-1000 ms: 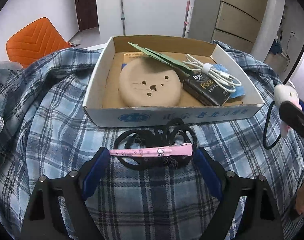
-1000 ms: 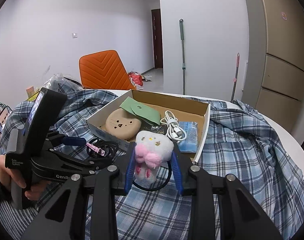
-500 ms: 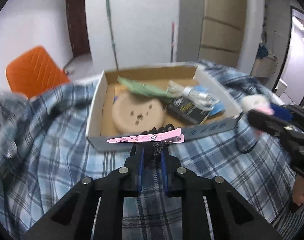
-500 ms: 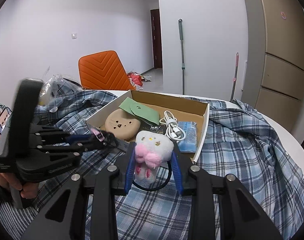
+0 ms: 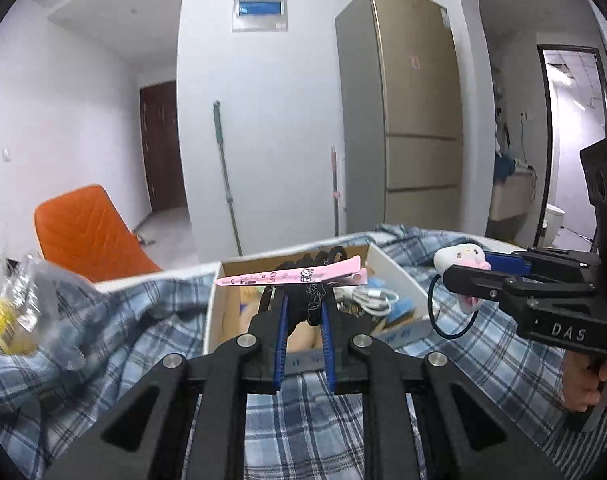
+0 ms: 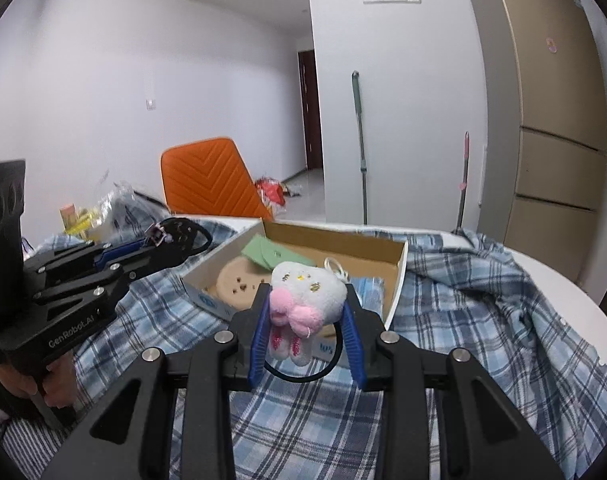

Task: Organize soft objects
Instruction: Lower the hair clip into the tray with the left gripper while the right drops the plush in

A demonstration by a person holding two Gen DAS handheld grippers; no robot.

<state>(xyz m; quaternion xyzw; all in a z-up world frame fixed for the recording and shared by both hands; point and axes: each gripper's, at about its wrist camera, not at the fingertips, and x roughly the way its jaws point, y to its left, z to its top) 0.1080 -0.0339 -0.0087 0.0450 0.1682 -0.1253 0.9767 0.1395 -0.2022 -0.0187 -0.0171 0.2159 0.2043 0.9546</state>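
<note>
You are pinching a black lace hair band with a pink cartoon hair clip between the narrowed fingers of your left gripper, carrying it clear above the open cardboard box, probably so that it drops inside. Your right gripper is clamping the white plush hair tie with its pink bow over the blue plaid cloth, seemingly waiting its turn.
</note>
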